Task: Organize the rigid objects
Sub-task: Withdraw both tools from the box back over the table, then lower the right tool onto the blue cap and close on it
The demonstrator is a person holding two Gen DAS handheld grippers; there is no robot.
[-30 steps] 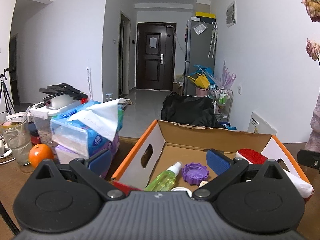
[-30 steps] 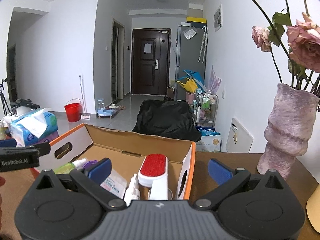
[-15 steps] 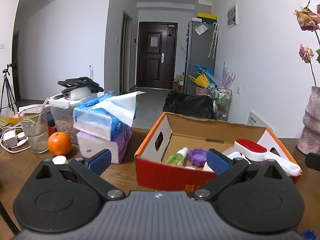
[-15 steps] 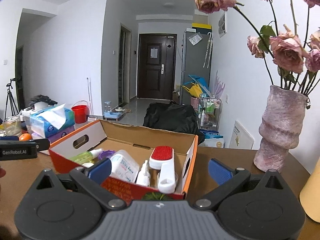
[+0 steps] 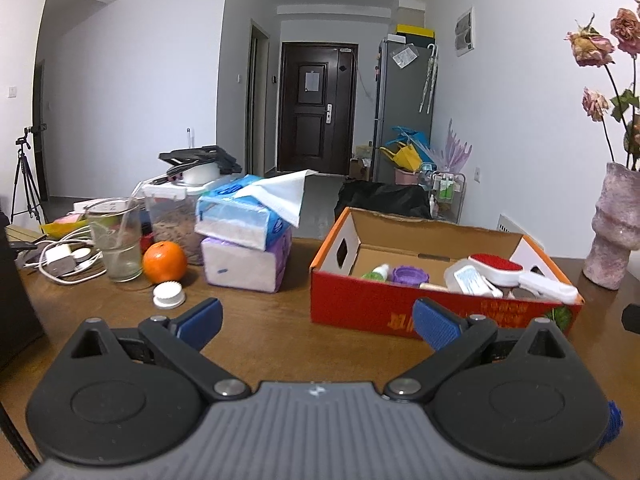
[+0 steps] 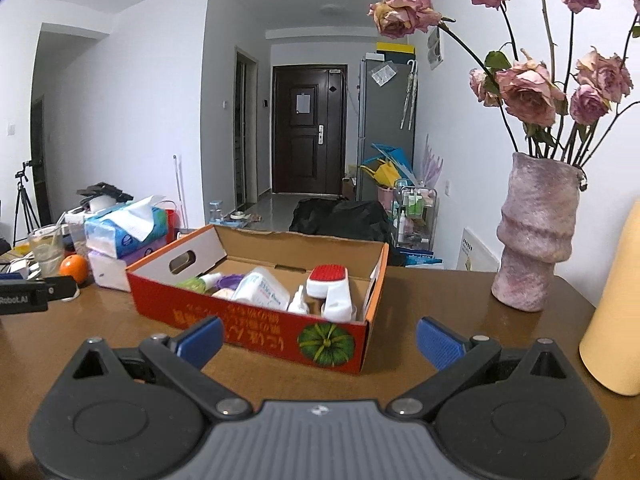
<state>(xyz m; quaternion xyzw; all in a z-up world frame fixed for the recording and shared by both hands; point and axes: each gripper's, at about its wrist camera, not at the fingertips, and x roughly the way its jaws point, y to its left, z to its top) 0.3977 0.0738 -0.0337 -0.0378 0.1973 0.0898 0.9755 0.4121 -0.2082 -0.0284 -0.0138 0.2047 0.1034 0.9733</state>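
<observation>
A red cardboard box [image 5: 372, 306] [image 6: 256, 320] stands on the brown table. It holds a green spray bottle [image 5: 376, 272], a purple lid [image 5: 410, 276], a white bottle [image 6: 262, 290], a small dropper bottle [image 6: 298, 302] and a red-and-white lint brush [image 5: 496, 266] [image 6: 330, 284]. A white cap [image 5: 169, 294] lies on the table by an orange [image 5: 165, 261]. My left gripper [image 5: 316, 320] is open and empty, short of the box. My right gripper [image 6: 318, 338] is open and empty, in front of the box.
Stacked tissue packs [image 5: 244, 240], a glass [image 5: 116, 244], a food container [image 5: 172, 216] and cables [image 5: 60, 260] crowd the table's left. A pink vase of dried roses [image 6: 536, 236] and a yellow cylinder [image 6: 616, 312] stand right. The left gripper's body [image 6: 28, 298] shows at the right view's left edge.
Both grippers have pulled back and away from the box, staying open and empty. The box now sits farther off, with its front wall in full view.
</observation>
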